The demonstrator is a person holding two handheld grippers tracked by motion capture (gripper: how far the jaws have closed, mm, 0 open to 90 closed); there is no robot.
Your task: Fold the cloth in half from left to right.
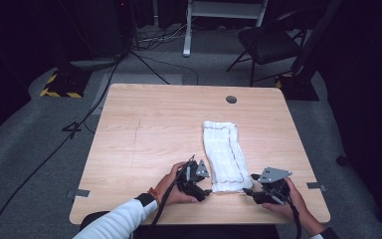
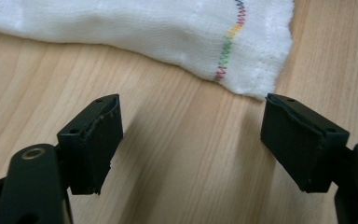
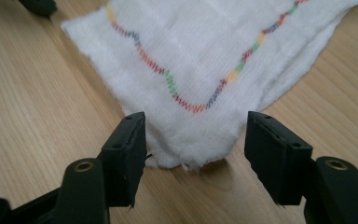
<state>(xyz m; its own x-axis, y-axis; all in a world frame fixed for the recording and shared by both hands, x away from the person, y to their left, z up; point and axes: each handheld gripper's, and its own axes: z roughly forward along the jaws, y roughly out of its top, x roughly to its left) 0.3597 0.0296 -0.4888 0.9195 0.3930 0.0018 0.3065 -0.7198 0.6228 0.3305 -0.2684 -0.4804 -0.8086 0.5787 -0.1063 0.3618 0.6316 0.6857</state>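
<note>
A white folded cloth [image 1: 224, 154] with a multicoloured zigzag stitch lies lengthwise on the wooden table [image 1: 144, 134], its near end close to the front edge. My left gripper [image 1: 205, 191] sits at the cloth's near left corner, open; in the left gripper view that corner [image 2: 256, 70] lies just beyond the gap of my left gripper [image 2: 191, 140]. My right gripper [image 1: 247, 190] is at the near right corner, open. In the right gripper view the cloth's corner [image 3: 191, 149] reaches in between the jaws of my right gripper [image 3: 193, 154], which stand apart on either side of it.
A grey grommet hole [image 1: 231, 99] sits near the table's far edge. Beyond the table are a black folding chair [image 1: 268, 45], a white stand [image 1: 219, 15] and cables on the grey carpet [image 1: 45, 144]. Bare wood stretches left of the cloth.
</note>
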